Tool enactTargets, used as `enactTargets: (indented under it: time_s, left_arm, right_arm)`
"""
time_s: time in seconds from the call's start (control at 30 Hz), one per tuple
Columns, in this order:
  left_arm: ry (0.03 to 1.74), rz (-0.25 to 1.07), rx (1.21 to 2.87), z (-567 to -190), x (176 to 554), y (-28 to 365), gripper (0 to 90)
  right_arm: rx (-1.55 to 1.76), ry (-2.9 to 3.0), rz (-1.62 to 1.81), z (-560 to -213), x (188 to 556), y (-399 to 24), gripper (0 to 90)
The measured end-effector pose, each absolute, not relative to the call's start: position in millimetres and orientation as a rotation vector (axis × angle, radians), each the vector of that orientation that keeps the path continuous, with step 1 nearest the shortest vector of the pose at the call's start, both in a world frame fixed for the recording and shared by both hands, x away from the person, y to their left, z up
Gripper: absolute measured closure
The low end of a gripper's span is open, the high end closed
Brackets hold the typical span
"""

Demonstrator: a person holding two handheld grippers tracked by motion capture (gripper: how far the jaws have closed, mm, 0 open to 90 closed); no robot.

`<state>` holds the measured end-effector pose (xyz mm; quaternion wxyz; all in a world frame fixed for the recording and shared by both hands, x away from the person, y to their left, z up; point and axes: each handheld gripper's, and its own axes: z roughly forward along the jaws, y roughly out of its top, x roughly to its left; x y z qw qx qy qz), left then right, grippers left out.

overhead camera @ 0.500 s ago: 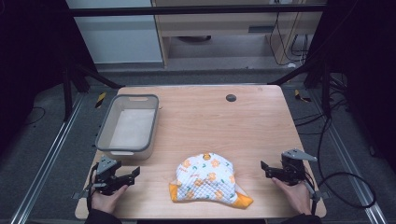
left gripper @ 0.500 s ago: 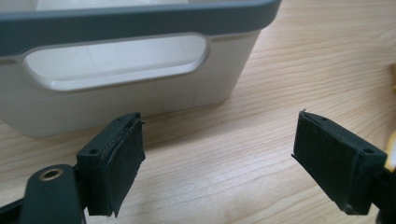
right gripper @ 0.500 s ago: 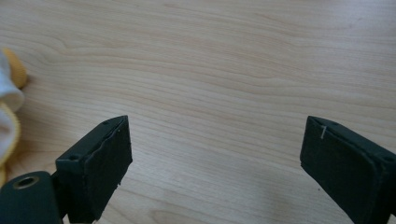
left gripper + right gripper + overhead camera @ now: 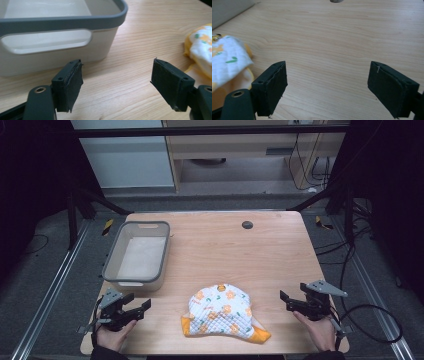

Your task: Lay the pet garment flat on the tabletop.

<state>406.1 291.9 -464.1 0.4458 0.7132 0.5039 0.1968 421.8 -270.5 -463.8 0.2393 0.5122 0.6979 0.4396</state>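
On the light wooden table (image 4: 270, 260), largest item first: grey-rimmed, pale plastic rectangular bin (image 4: 137, 255) sits at the far-left area, upright, w/ a cut-out handle in its near wall facing the left gripper view. Its near end is just beyond the left gripper (image 4: 139, 309), not touching.

Next: white quilted cloth w/ orange print and orange trim (image 4: 225, 316) lies crumpled near the table's front edge, approx. midway between both grippers, apart from each. An orange corner of it points toward the front-right. In the left gripper view it shows at the right margin (image 4: 200, 47); in the right gripper view at the left margin (image 4: 227, 62).

Left gripper: jaws spread wide, nothing between the pads, only bare wood below. Held in the person's left hand (image 4: 112, 332) near the front-left corner, pointing toward the cloth.

Right gripper (image 4: 286, 301): jaws spread wide, nothing held, bare wood between pads. Held in the right hand (image 4: 320, 330) near the front-right edge, pointing left toward the cloth.

Smallest: dark round disc (image 4: 247, 224) near the far edge, centre-right.

Open room: wide bare wood across the table's middle and far right; clear gaps either side of the cloth. Both hands sit close to the front edge.
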Motion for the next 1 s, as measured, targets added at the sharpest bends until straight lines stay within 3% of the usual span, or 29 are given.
enactTargets:
  time_s: [0.63, 1.0]
  left_arm:
    - [1.142, 0.501, 1.735, -422, 413, 271, 29.4]
    - [1.059, 0.482, 1.761, -411, 432, 234, 30.8]
  right_arm:
    - [1.286, 1.949, 1.272, -430, 430, -255, 26.2]
    - [1.186, 2.027, 1.315, -414, 447, -220, 29.5]
